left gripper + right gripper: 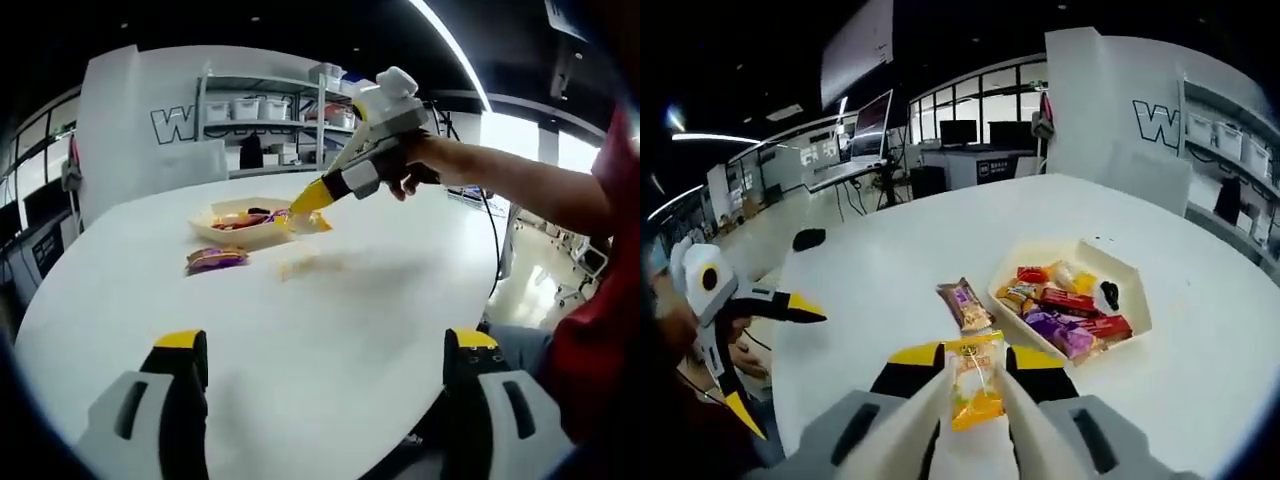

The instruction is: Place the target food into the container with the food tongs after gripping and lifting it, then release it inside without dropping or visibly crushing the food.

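Observation:
My right gripper (975,356) is shut on the food tongs (932,405), whose pale blades pinch a yellow-orange snack packet (976,385). In the left gripper view that right gripper (312,197) hangs over the cream tray's (238,238) right end, the yellow packet (307,222) dangling just above it. The tray (1137,300) holds several wrapped snacks. A purple-brown packet (965,303) lies on the white table beside the tray, and it shows again as the purple packet (215,259). My left gripper (325,365) stands open over the table's near edge with nothing in it, and appears as the left gripper (775,362).
The round white table (330,320) has bare room in front of the tray. A small dark object (808,238) lies near its far edge. A person's arm (520,185) reaches in from the right. Shelves with bins (265,110) stand behind.

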Tool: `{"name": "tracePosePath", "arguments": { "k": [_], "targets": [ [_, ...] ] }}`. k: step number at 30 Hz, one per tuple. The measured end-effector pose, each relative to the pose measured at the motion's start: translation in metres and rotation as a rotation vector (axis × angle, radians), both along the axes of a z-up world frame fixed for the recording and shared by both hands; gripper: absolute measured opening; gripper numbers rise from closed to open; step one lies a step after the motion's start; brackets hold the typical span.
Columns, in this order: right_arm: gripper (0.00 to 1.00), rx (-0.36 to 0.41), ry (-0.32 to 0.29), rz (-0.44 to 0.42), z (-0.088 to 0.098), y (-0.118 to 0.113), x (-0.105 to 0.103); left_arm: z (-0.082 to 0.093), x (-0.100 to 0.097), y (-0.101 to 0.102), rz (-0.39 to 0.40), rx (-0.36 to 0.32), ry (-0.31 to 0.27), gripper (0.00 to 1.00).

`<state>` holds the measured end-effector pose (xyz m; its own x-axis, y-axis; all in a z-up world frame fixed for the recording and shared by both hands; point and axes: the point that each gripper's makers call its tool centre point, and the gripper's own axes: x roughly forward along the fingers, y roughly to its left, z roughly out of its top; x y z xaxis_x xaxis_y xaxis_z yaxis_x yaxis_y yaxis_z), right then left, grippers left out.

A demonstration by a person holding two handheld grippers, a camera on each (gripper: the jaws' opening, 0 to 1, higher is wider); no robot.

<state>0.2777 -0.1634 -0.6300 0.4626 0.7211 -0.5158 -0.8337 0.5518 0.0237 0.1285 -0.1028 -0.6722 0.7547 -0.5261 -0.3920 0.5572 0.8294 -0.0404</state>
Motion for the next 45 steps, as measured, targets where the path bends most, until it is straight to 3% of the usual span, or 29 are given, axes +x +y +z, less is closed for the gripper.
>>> {"name": "tracePosePath", "arguments": {
  "k": [22,34,45],
  "targets": [
    [0.2,-0.009,-0.087,-0.008,0.044,-0.007,0.042,0.002,-0.002,0.006,0.001,0.013,0.006,0.95],
    [0.2,-0.008,-0.1,-0.03,0.054,-0.012,0.067,0.006,0.005,0.01,0.002,0.024,-0.003,0.95],
    [0.2,-0.026,-0.103,-0.031,0.052,-0.011,0.088,0.003,0.014,0.013,0.01,0.018,0.003,0.96]
  ]
}}
